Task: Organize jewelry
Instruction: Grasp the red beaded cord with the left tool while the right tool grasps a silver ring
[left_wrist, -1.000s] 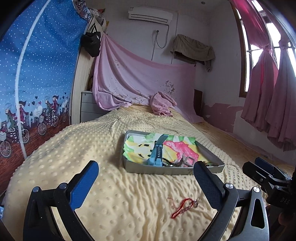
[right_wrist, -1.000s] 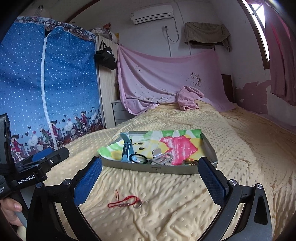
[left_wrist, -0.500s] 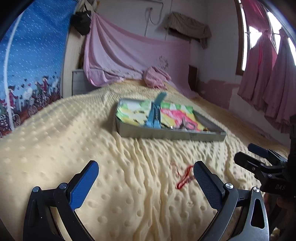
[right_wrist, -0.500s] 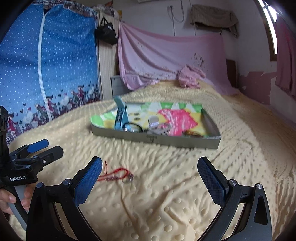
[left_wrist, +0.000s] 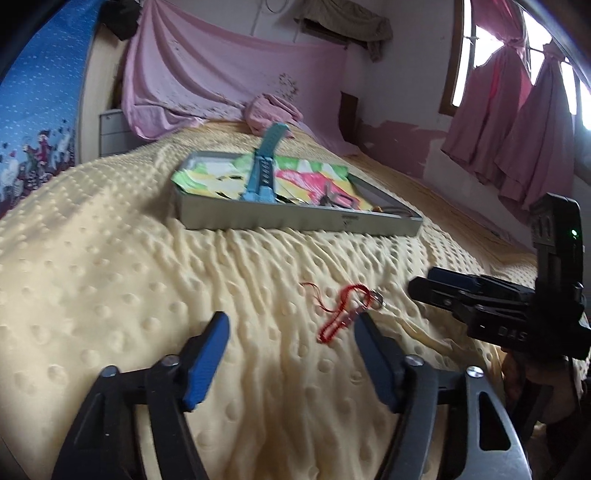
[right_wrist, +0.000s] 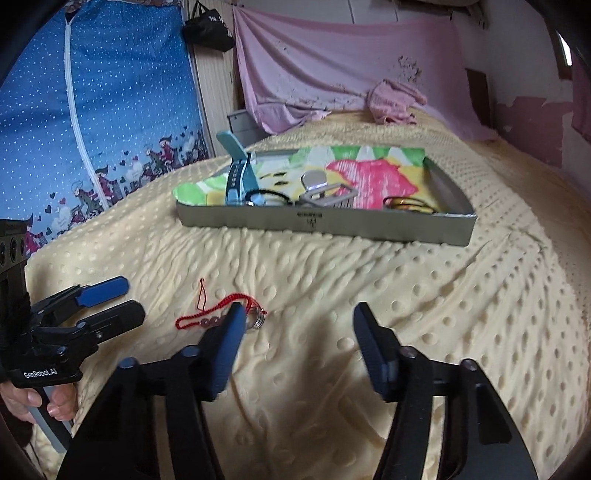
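Bracelet: the red cord bracelet (left_wrist: 345, 314) lies loose on the bed's yellow blanket (left_wrist: 147, 295), nearer the foot than the metal tray (left_wrist: 295, 221).
Long axis: slanted, running from the left hand-held gripper (left_wrist: 291, 354) toward the tray; ring end nearest the right hand-held gripper (right_wrist: 299, 343).
Jaws: both half open and closing, nothing between them.
Nearer: judged about equal; the cord sits between the two.
Room: open blanket all round; the tray stands well apart.
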